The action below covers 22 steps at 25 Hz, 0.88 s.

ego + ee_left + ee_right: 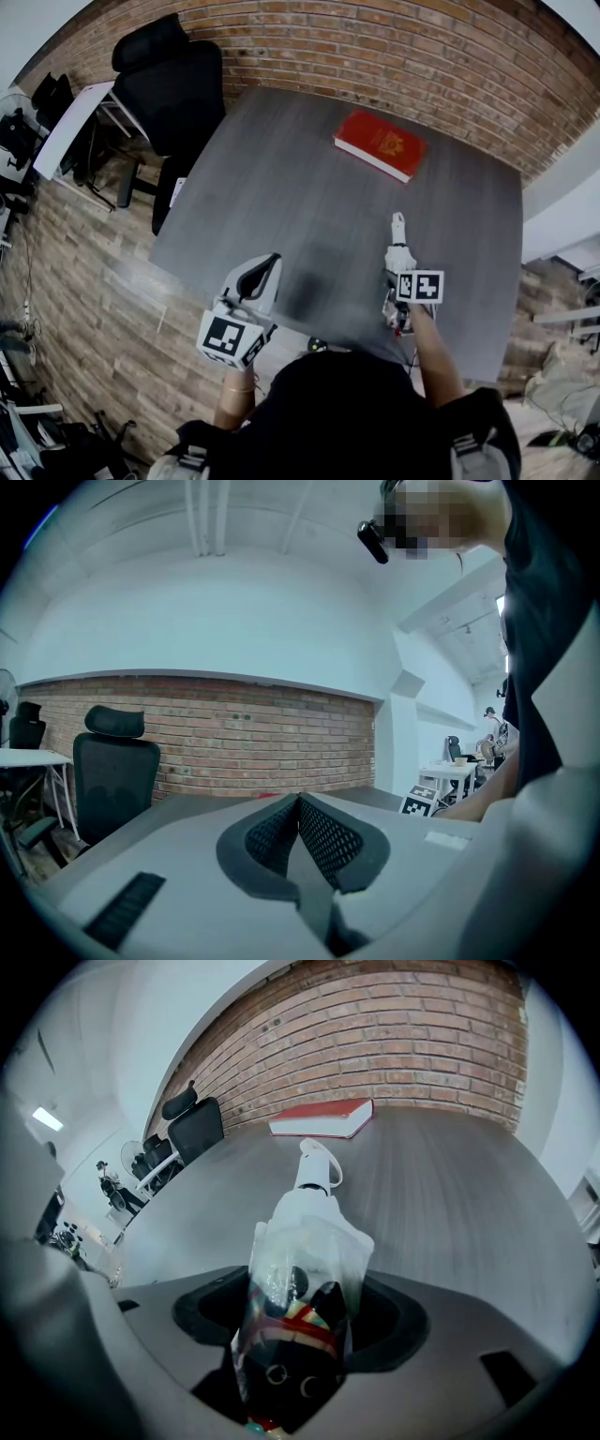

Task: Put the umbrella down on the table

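My right gripper [300,1312] angles down over the near side of the table [281,187], jaws set wide, with the folded umbrella [305,1241] between them. The umbrella is in a clear plastic sleeve. I see dark gaps on either side of it, so the pads do not seem to press on it. Its white handle points away from me, along the tabletop toward the red book [380,143] at the far side, well apart from it. I can't tell whether the handle end already touches the wood.

My left gripper [300,803] is held nearly level off the table's near left edge. Its two mesh pads are pressed together with nothing between them. A black office chair [173,84] stands beyond the table's far left corner, by the brick wall.
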Available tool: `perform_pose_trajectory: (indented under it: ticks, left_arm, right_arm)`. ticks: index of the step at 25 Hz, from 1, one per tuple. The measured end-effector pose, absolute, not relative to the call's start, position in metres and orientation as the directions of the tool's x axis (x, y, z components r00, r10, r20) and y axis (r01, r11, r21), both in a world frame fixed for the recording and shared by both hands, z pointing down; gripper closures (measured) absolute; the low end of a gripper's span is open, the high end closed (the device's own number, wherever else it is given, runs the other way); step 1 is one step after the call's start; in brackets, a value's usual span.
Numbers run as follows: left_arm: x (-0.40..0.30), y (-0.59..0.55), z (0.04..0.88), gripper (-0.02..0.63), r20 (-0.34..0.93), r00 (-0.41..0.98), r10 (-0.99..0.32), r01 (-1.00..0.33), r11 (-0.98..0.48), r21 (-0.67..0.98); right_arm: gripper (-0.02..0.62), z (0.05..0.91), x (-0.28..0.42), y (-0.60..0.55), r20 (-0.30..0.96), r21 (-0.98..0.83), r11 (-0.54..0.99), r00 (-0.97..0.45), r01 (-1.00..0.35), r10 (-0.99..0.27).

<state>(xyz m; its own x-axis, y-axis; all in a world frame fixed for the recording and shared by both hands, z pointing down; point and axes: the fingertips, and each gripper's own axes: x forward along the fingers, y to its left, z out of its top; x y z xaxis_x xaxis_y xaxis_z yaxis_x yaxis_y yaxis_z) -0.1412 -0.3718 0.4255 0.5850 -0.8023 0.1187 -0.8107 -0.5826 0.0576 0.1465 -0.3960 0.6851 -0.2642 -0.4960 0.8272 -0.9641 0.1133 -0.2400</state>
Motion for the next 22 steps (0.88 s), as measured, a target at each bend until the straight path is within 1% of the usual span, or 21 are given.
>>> perform_pose_trajectory:
  ticks: [10, 12, 22]
  left_arm:
    - [-0.142, -0.37, 0.426, 0.603, 0.118, 0.586, -0.802, -0.81, -0.584, 0.052]
    - [-0.144, -0.369, 0.425, 0.603, 0.117, 0.583, -0.804, -0.812, -0.581, 0.05]
    - [-0.143, -0.363, 0.424, 0.603, 0.112, 0.602, -0.791, -0.798, -0.6, 0.057]
  right_arm:
    - [0.262, 0.687, 0.147, -0.397, 0.833, -0.235, 0.111, -0.259, -0.966, -0.489]
    - [0.246, 0.685, 0.146, -0.396, 0.83, -0.237, 0.116, -0.263, -0.965, -0.493]
    - [0.222, 0.673, 0.139, -0.393, 0.803, -0.272, 0.1, -0.284, -0.957, -0.523]
